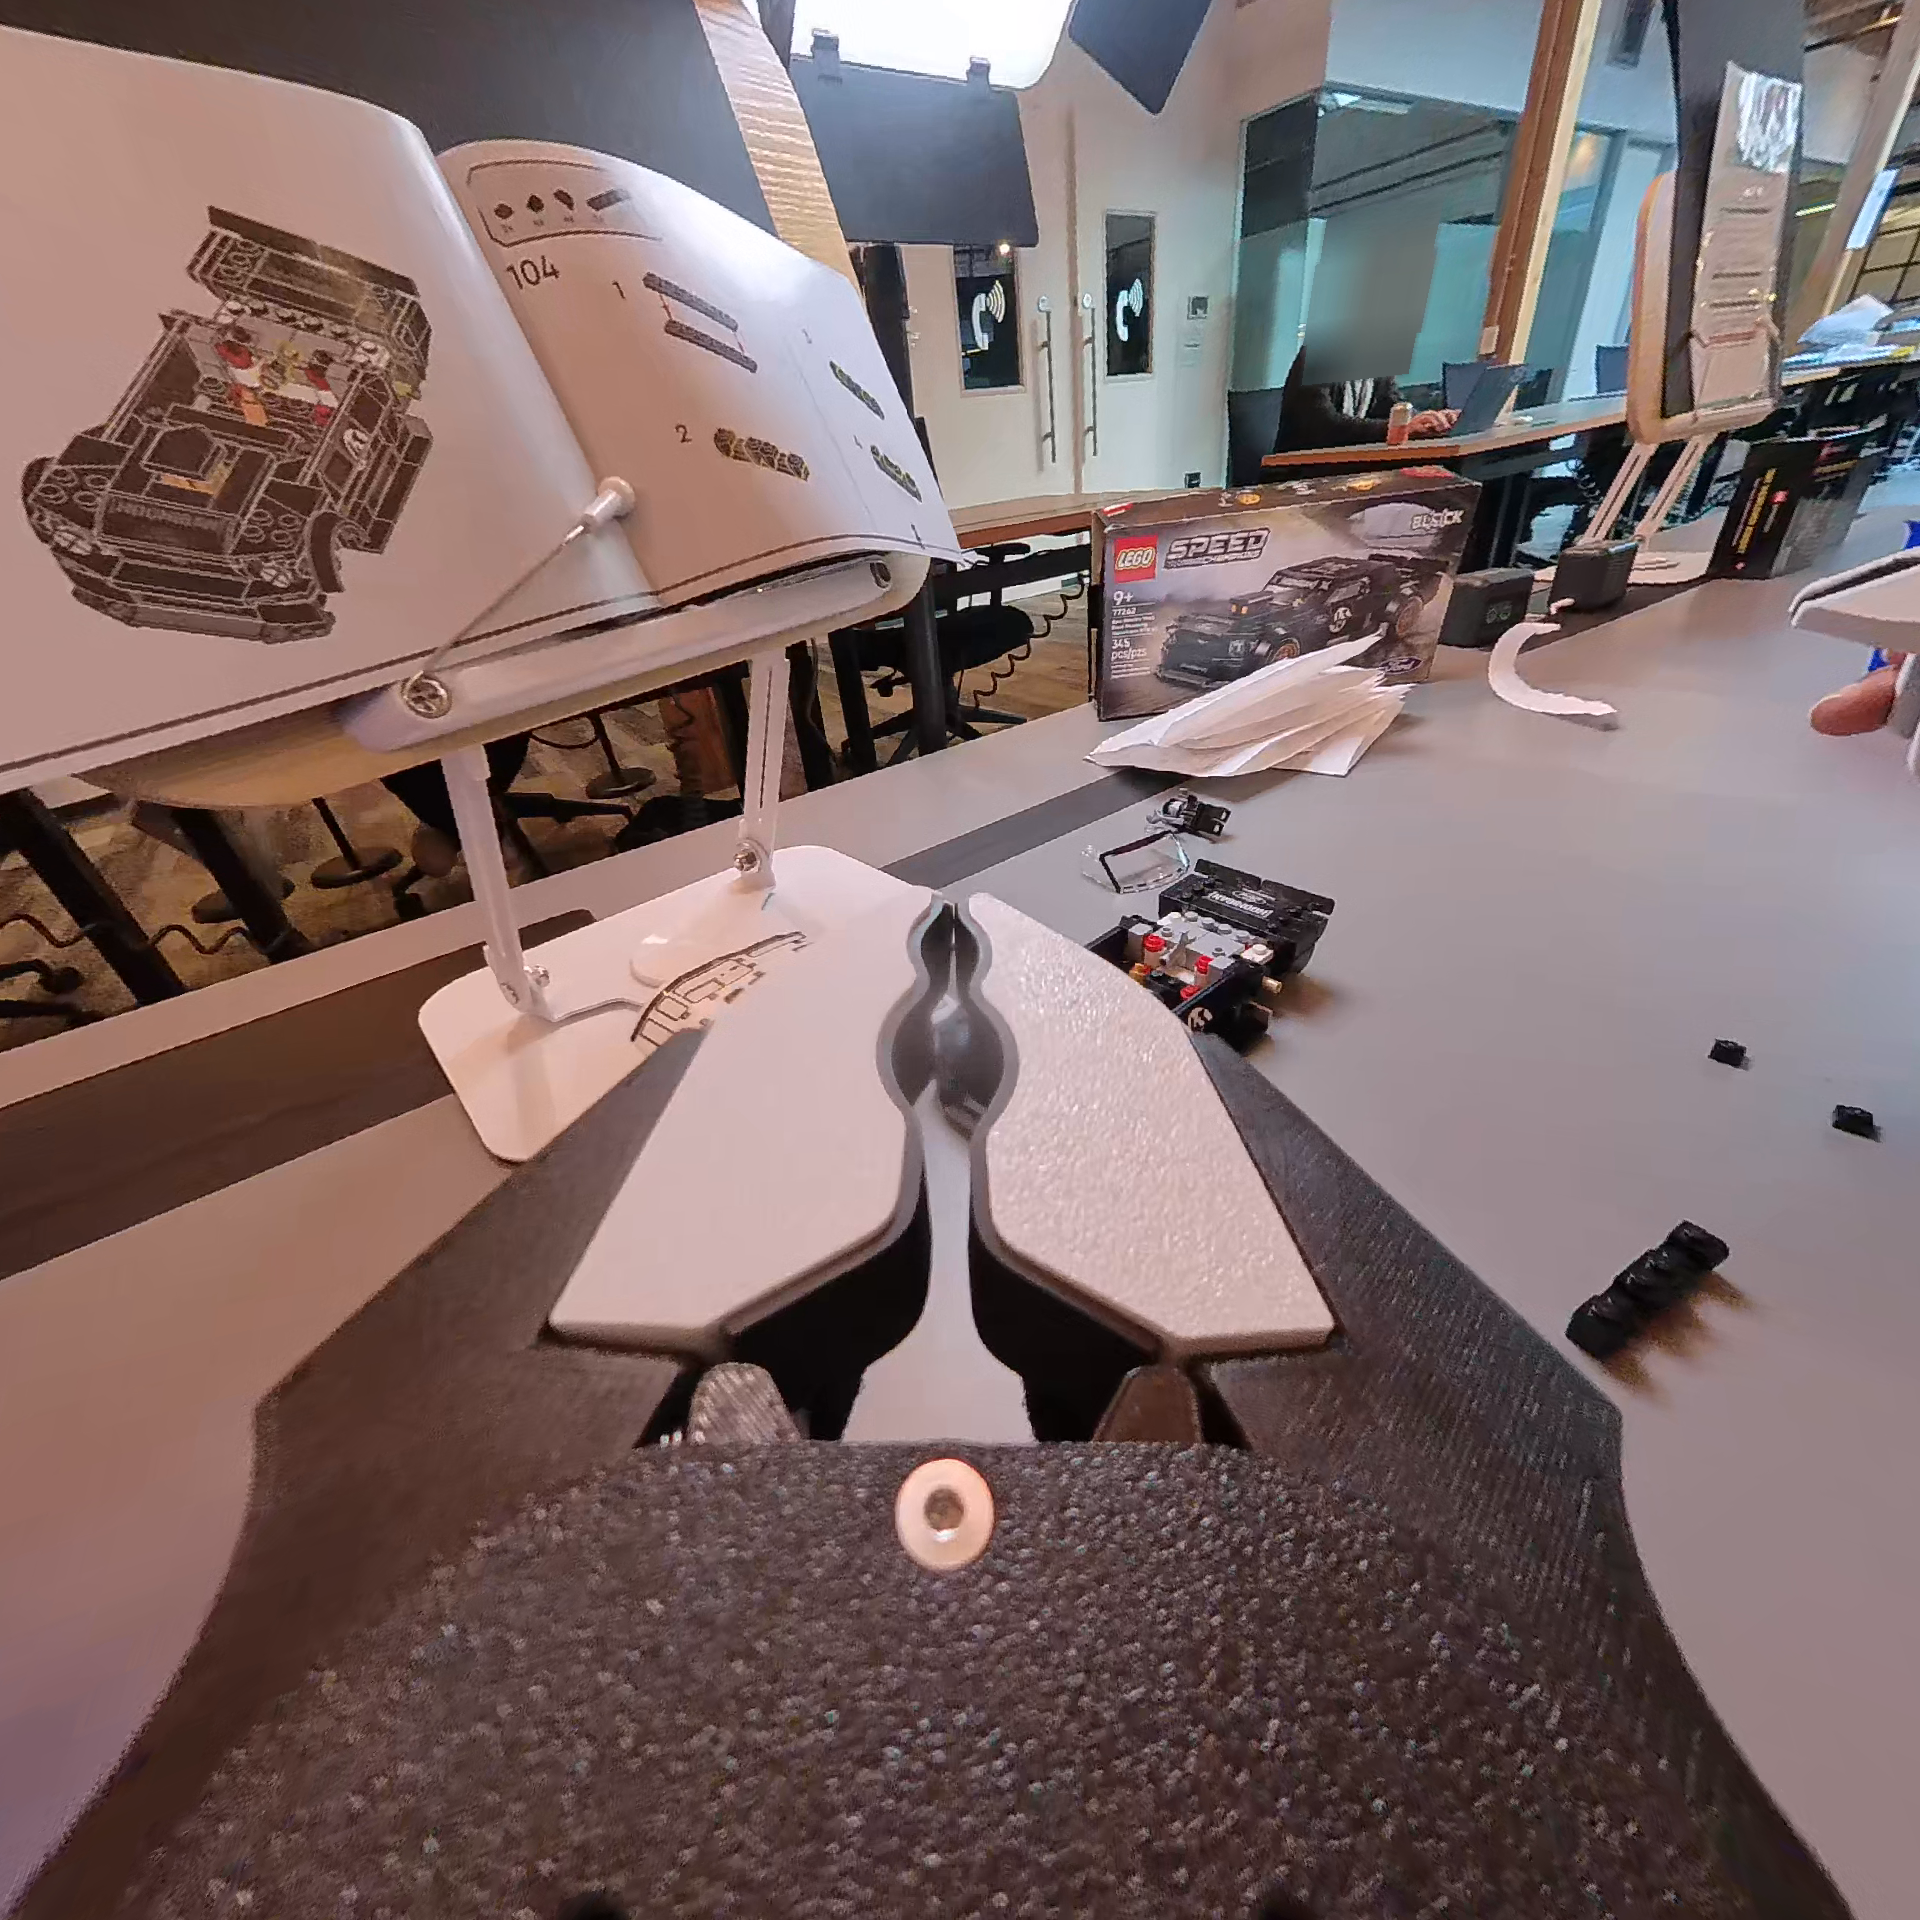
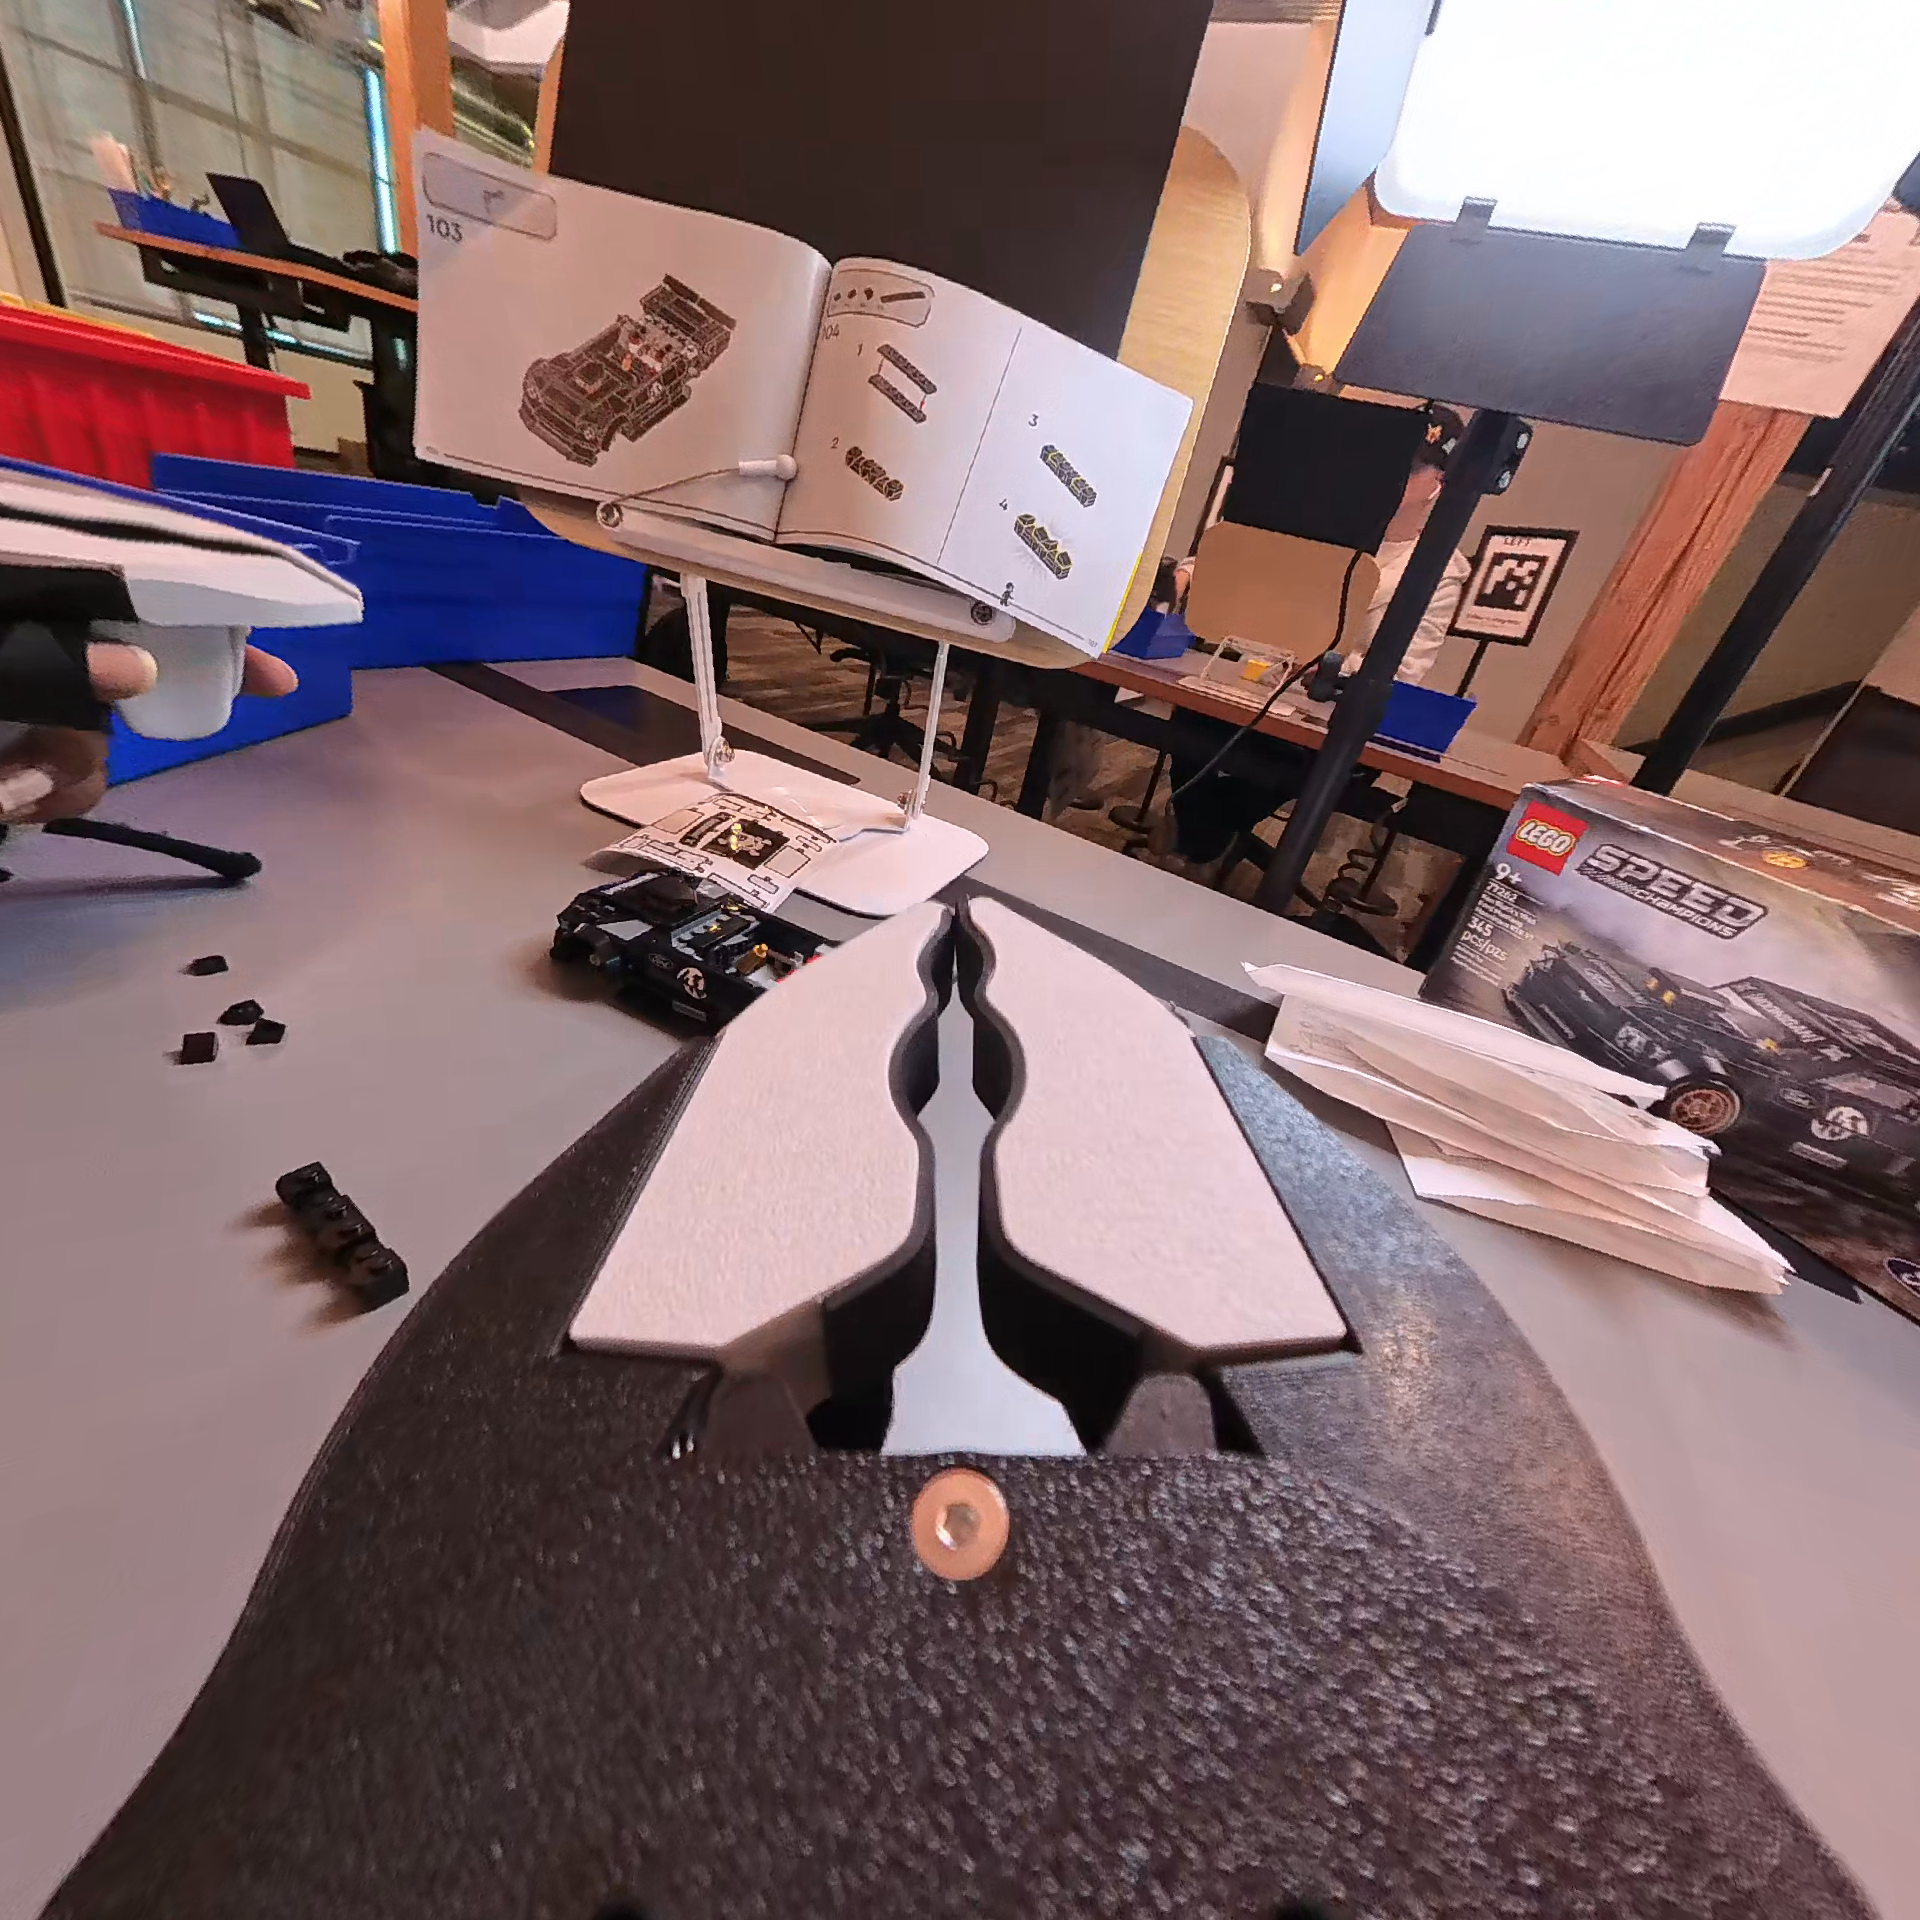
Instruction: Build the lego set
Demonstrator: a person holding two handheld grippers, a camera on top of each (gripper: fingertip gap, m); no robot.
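Bricks came first: the half-built black lego car (image 2: 686, 961) sat on the grey table (image 2: 436, 1039) just beyond and left of my right gripper (image 2: 956, 914), whose fingers stood nearly closed on nothing. A studded black strip (image 2: 343, 1231) and loose small black pieces (image 2: 234, 1023) lay to its left. My left gripper (image 1: 948, 920) was pinched closed and empty too, with the car (image 1: 1216, 961) just ahead to its right. Behind it stood the instruction booklet (image 1: 436, 416) on a white stand (image 1: 582, 1018), and farther off paper bags (image 1: 1257, 717) and the set box (image 1: 1278, 592).
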